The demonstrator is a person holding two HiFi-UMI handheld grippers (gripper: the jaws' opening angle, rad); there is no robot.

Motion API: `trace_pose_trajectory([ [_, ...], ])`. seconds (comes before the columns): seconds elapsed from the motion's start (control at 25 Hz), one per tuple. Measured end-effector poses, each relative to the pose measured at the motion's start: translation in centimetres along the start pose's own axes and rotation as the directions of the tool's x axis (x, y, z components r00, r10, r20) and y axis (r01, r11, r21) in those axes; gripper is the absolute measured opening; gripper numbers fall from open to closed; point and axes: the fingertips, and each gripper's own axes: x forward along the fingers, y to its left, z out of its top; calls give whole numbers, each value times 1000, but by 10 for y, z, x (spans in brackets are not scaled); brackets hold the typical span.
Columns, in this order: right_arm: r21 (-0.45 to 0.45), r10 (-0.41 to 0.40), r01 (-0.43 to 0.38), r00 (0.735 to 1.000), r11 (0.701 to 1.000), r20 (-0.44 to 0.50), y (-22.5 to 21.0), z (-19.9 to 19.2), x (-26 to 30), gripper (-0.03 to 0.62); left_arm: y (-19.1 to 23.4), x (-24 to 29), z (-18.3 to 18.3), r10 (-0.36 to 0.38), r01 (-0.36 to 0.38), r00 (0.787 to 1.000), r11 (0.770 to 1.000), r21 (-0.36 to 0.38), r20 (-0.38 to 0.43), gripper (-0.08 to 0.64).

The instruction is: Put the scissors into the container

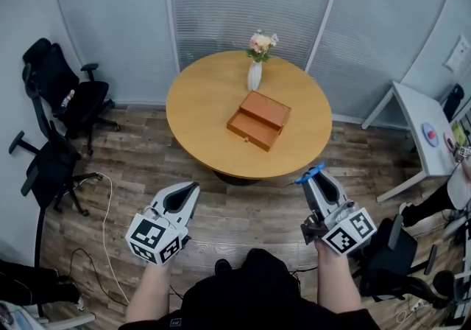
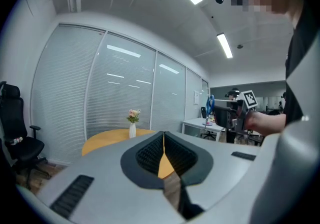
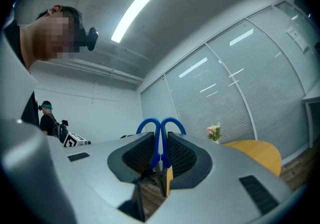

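Scissors [image 3: 160,135]: clamped between the right gripper's [image 1: 315,176] fingers, blue loops poking past the tips, blades tucked back. Looks like a firm carry grip.
Left gripper [image 1: 191,190]: fingers pressed together on nothing, parked at 7 o'clock, seemingly kept free for the box.
Box [image 1: 259,120]: the container, looks shut. It sits mid-table [image 1: 199,104] at 12 o'clock, well apart from both grippers.
Vase [image 1: 254,75]: just beyond the box at 12 o'clock, so mind it on approach.
Next: probably close in and open the box.
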Motion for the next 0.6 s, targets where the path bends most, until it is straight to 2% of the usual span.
trace_pose_trajectory([
  [0.24, 33, -12, 13, 1000, 999, -19, -46, -16, 40, 95, 34, 47, -4, -3, 2, 1000, 1000, -13, -25, 16],
  [0.6, 71, 23, -19, 998, 997, -57, -153, -25, 127, 95, 98, 152, 16, 53, -54, 998, 999, -5, -43, 15],
])
